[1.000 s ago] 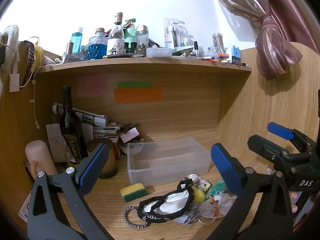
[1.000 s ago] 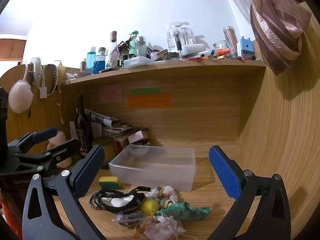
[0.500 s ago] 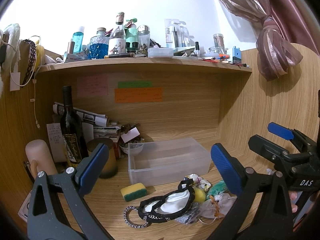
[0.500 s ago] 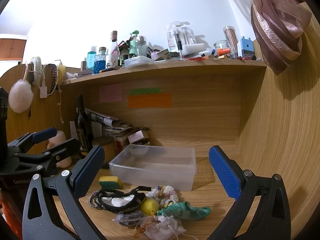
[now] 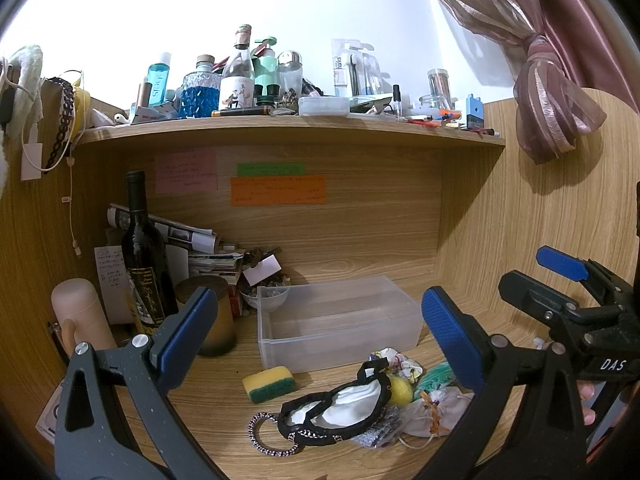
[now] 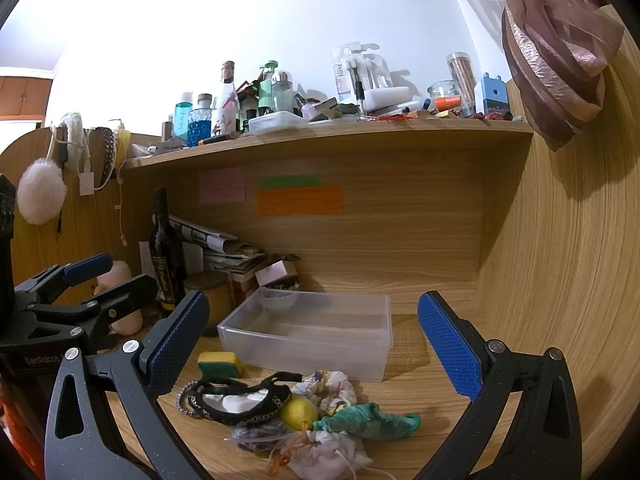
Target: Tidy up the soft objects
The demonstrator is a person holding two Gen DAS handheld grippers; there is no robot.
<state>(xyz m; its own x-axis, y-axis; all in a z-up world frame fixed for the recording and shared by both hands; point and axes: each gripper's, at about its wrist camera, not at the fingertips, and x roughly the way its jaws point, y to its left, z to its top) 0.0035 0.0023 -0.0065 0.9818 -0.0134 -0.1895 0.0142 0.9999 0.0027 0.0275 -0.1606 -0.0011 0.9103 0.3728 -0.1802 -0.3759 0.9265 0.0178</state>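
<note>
Bin long axis crosswise, open top upward

By the one clear plastic box lie one sponge, one yellow ball, one green cloth, and three sticky notes behind.

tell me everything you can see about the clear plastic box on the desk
The clear plastic box is a shallow, open-topped rectangular bin of frosted, see-through plastic. It looks empty and sits flat and upright on the wooden desk. The pile of soft things lies just in front of it, and a yellow-and-green sponge lies near its front left corner. Neither claw touches it.
</note>
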